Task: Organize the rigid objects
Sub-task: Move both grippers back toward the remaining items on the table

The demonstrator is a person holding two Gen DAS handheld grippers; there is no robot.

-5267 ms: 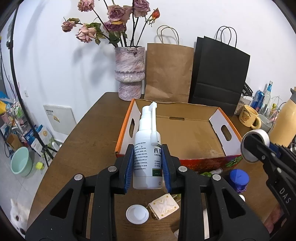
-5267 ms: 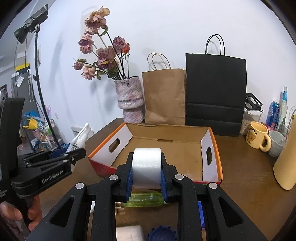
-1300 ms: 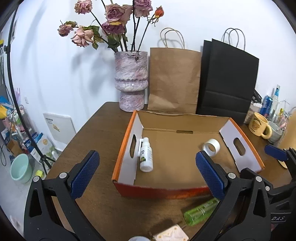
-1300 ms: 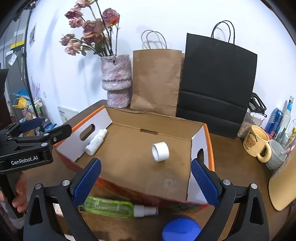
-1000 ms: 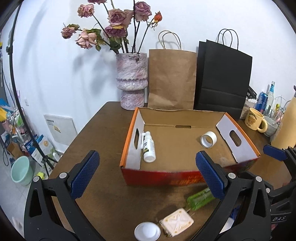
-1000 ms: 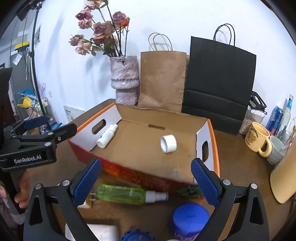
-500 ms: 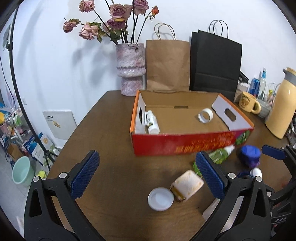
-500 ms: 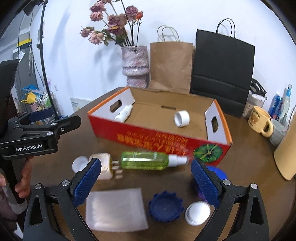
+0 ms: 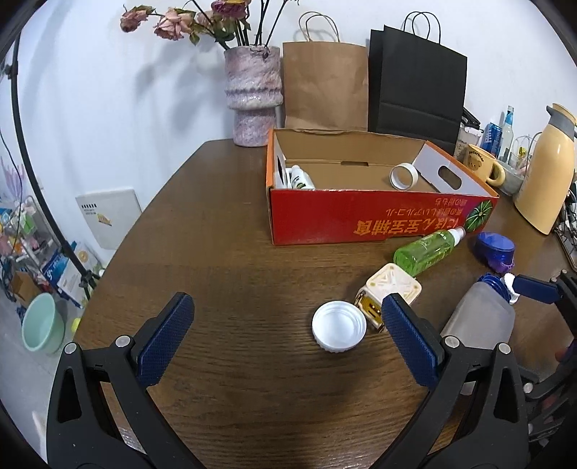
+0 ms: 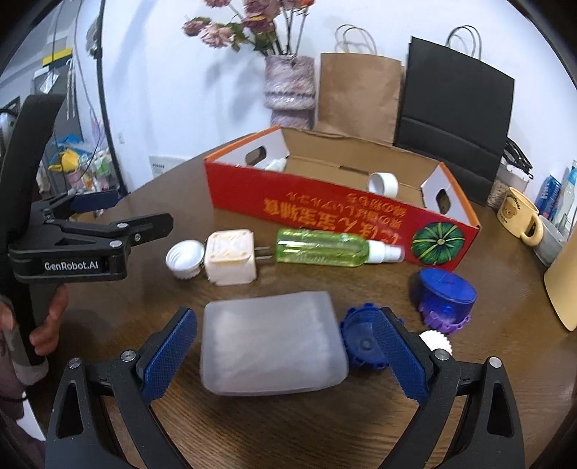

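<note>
Claws both wide open, empty: left claw point(image 9: 286, 326) over white cap point(image 9: 339, 331), right claw point(image 10: 286, 348) straddling frosted bottle point(image 10: 271, 348) (lying on desk point(image 9: 223, 252)).

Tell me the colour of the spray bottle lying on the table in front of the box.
Translucent green spray bottle with a white nozzle; clearest in the right wrist view.

Beyond my tools, on the brown wooden worktop point(image 9: 223, 252), I note a marbled pink vase point(image 9: 252, 95) of dried roses point(image 9: 187, 21) against the white wall. A brown paper bag point(image 9: 324, 84) stands just beside it, then a black paper bag point(image 9: 414, 84). At right: a yellow bear mug point(image 9: 481, 164) and a cream thermos jug point(image 9: 546, 180).
</note>
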